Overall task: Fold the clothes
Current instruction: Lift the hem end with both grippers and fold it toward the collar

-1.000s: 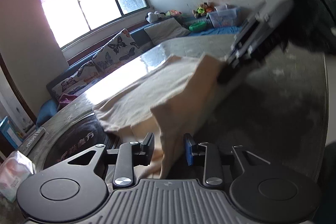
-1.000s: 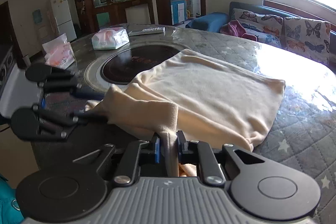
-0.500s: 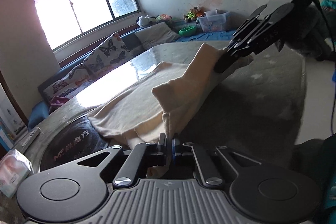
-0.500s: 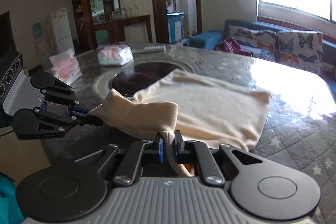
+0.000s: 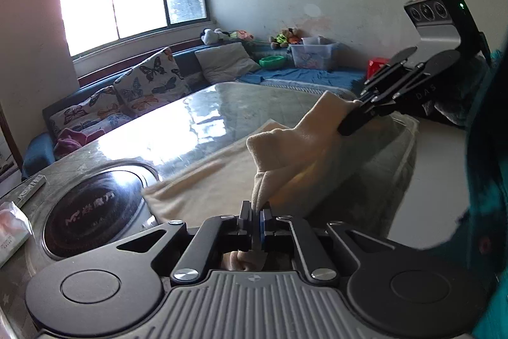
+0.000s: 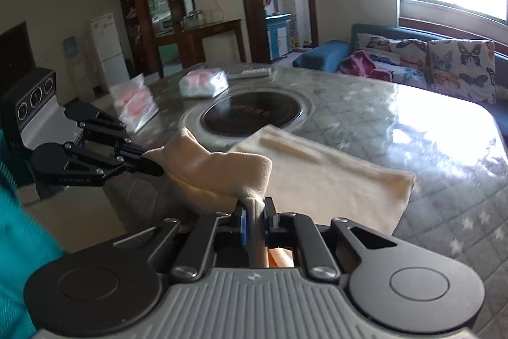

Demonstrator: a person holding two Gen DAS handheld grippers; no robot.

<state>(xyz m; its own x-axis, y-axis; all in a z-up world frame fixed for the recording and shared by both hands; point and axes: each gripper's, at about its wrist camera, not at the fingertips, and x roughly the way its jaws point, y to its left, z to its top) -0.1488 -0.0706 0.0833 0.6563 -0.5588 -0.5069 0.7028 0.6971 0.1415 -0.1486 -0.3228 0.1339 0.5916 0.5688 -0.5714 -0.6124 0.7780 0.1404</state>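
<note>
A cream garment [image 5: 203, 189] [image 6: 330, 183] lies on the grey quilted table, its near edge lifted off the surface. My left gripper [image 5: 256, 218] is shut on one end of that raised edge. The right gripper [image 6: 254, 220] is shut on the other end, cloth bunched between its blue pads. Each gripper shows in the other's view: the right gripper [image 5: 349, 121] at the upper right, the left gripper [image 6: 152, 162] at the left, both pinching the cloth. The raised edge hangs between them in a slack fold while the far part stays flat on the table.
A round black inset hob [image 5: 92, 212] [image 6: 254, 113] sits in the table [image 6: 397, 123] beyond the garment. Tissue packs [image 6: 203, 81] and a remote [image 6: 254, 72] lie further off. A sofa with butterfly cushions [image 6: 444, 65] runs under the window. A teal sleeve [image 6: 19, 243] is beside me.
The left gripper closed on the garment's edge. Both grippers then rose and moved with the cloth, lifting its near edge off the table.
</note>
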